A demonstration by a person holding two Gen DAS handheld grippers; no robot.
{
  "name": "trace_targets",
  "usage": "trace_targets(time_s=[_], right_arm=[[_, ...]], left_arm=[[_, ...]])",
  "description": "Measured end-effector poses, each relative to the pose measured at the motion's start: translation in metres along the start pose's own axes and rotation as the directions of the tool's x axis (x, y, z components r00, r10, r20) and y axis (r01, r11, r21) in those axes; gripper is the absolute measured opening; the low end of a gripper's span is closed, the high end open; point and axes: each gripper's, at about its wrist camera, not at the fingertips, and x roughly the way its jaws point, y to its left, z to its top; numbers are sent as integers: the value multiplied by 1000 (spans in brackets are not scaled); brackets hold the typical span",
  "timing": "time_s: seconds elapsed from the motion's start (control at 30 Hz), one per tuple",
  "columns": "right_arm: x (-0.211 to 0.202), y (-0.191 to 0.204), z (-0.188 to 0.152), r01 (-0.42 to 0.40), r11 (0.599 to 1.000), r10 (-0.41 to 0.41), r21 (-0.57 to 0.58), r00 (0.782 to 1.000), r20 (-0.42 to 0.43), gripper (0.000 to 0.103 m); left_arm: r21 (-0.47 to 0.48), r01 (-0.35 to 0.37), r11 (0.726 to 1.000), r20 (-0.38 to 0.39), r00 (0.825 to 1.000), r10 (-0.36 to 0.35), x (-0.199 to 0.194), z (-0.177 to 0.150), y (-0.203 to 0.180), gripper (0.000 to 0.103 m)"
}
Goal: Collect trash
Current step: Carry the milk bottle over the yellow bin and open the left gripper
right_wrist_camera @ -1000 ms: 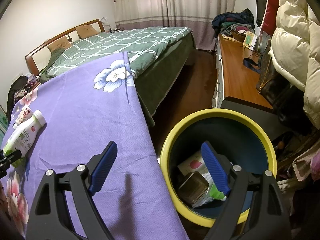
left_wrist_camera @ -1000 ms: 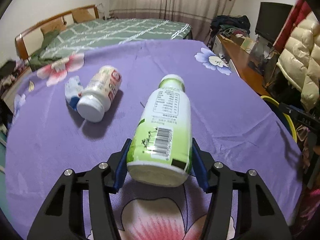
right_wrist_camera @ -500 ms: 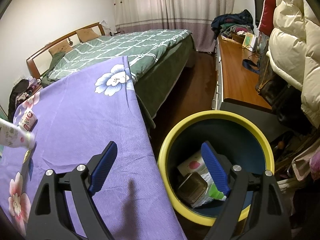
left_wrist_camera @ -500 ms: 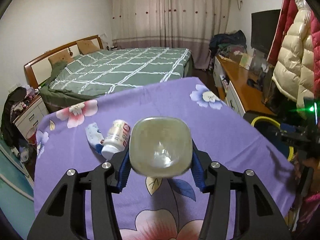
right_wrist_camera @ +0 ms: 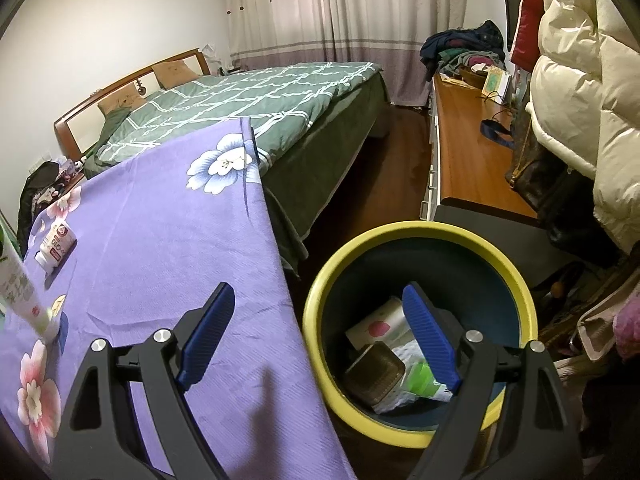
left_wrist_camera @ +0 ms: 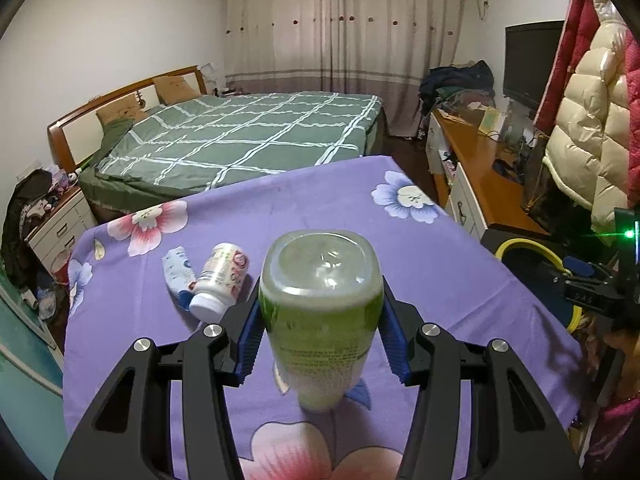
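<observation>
The left tool (left_wrist_camera: 320, 330) clamps a green-labelled bottle (left_wrist_camera: 320, 316) base-up above the purple surface (left_wrist_camera: 420, 264); its small print is unreadable. The right tool (right_wrist_camera: 320, 340) gapes empty over the yellow-rimmed bin (right_wrist_camera: 516, 280). A white bottle (left_wrist_camera: 222, 280) lies far left.

The green bottle (left_wrist_camera: 320, 312) is now up off the purple table (left_wrist_camera: 420, 248), held in the left gripper (left_wrist_camera: 320, 332). A second ago it lay flat. Now it hangs cap down, bottom facing the camera.
</observation>
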Motion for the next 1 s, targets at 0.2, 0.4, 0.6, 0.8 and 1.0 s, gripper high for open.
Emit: trace_targets(time_s=[0.2,0.4,0.6,0.8,1.0], right_arm=[[-1,-16,-7,14,1000,-14,9,1000,-10,81],[-8,-44,-13,28,999,-28,38,1000,-3,81],[-16,-80,-23,43,996,-43,72,999,-3,81],[-23,-114,-35,65,991,-65,119,998,-4,81],[-27,-140,-41,89,984,-89,157,996,-6,81]], left_arm=[[28,46,999,10,999,-46,1,13,-31,52],[67,120,990,7,993,-121,8,33,-83,52],[135,204,970,8,978,-207,17,54,-153,52],[182,288,940,-17,957,-290,35,70,-225,52],[213,319,923,-69,948,-312,69,73,-278,52]])
